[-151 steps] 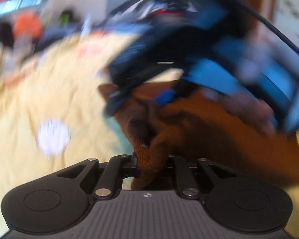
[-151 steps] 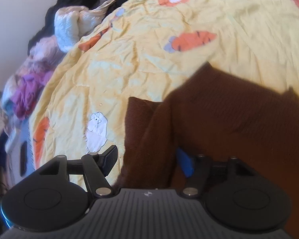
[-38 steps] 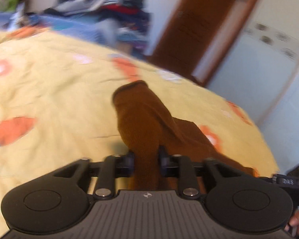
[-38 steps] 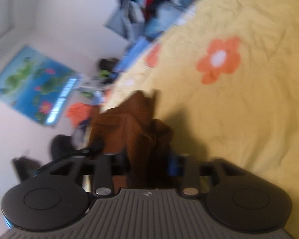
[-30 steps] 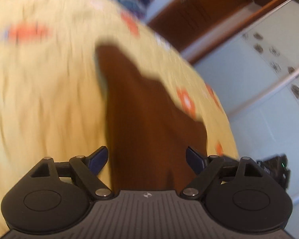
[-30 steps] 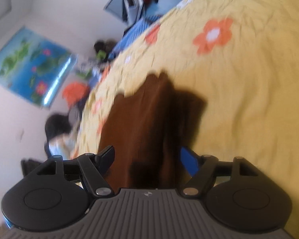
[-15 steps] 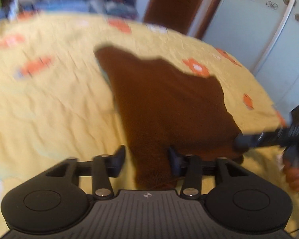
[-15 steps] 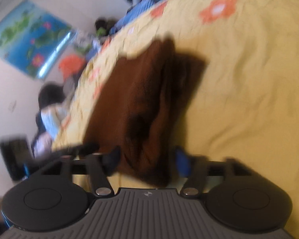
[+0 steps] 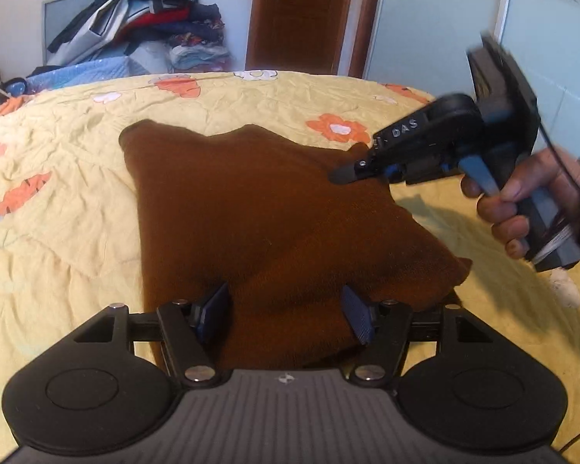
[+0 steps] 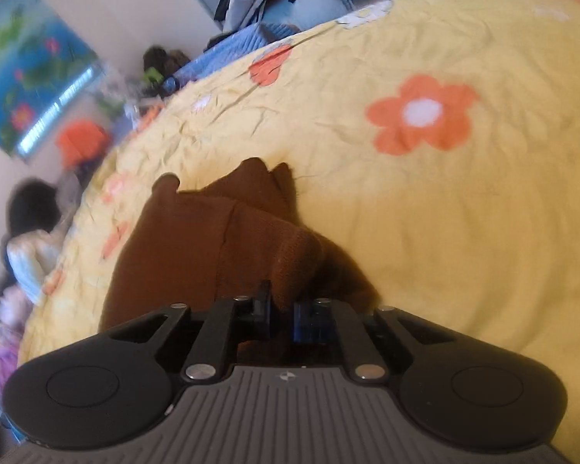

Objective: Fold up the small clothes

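Risk of a lopsided fold from here. Grips only on one side: right tool (image 10: 284, 305) clamped tight on a bunched edge of the brown sweater (image 9: 251, 201), with knit squeezed between the pads. Left tool (image 9: 284, 301) wide apart and opening further, with the near hem of the sweater lying between its fingers but pressed by neither.

Likely to drag the whole sweater across the bed (image 9: 58, 232) if pulled by the right tool alone, since nothing pins the near hem down. Likely too to rumple the yellow flowered cover underneath and skew the layers. Could also lift more layers than meant: pinched part looks thick and doubled, so hard to tell how many plies sit in the grip. Loose knit prone to stretching or snagging on the pads under a sharp tug.

Sweater spread mostly flat in the middle of the bed, running away from the left tool toward the far side. Near hem right at the left tool's fingers. In the left view, right tool at the sweater's right-hand edge, held in a hand (image 9: 522, 201), tip on the cloth. In the right view, sweater stretching forward and leftward from the closed pads.
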Available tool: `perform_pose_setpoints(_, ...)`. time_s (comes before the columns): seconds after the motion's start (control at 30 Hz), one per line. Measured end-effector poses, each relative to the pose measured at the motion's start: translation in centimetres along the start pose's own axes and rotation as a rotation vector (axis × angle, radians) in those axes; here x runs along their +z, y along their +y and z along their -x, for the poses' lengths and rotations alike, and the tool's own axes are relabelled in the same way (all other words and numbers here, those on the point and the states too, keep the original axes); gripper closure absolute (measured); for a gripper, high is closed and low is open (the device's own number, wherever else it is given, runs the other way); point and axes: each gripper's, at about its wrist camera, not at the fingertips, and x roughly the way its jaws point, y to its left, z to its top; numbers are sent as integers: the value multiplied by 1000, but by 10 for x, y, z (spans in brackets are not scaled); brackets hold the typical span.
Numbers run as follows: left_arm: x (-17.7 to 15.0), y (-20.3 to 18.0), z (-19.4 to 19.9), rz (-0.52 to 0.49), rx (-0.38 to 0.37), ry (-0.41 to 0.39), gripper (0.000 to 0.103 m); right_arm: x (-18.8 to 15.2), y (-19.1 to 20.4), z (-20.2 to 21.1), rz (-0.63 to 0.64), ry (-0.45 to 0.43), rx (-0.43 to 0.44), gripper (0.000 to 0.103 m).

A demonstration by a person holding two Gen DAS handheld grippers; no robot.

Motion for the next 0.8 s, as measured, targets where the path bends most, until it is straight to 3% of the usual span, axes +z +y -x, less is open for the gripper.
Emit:
perform_pose_setpoints(0.07,1,0,7,7,2,-11,38,-5,-2,4,-21,-14,17,90)
perform_pose_setpoints(0.1,2,1,9,9,-2,-19,37,-6,4,7,4,-22,2,82)
perform_pose_setpoints(0.13,4,1,11,4,-9,-25,32,-5,12,12,21,-38,-18,66)
perform_pose_setpoints(0.2,5,0,8,-13,-2,-21,28,-1,33,26,63,-126,-72,57)
perform_pose_setpoints(0.3,3,0,-4,-5,19,9,28,11,77,31,164,-200,-18,52)
perform_pose_setpoints(0.37,0,-2,-6,-1,21,-3,23,17,113,18,231,-141,45,42)
perform_pose_setpoints(0.4,-1,-4,-6,4,21,-6,21,18,131,4,271,-90,85,30)
perform_pose_setpoints(0.47,-3,-6,-9,4,30,-6,20,19,162,-31,317,0,143,26)
perform_pose_setpoints(0.6,-6,-10,-9,-4,44,-5,19,22,186,-111,310,164,27,26)
perform_pose_setpoints(0.63,-5,-10,-10,-4,43,-5,19,22,181,-126,304,178,-4,24)
perform_pose_setpoints(0.67,-3,-8,-11,-3,42,-5,19,19,179,-126,335,114,23,18)
perform_pose_setpoints(0.73,-3,-7,-10,2,37,-5,19,21,180,-131,339,116,21,11)
perform_pose_setpoints(0.8,-2,-8,-9,7,33,-5,19,20,186,-129,366,124,-13,11)
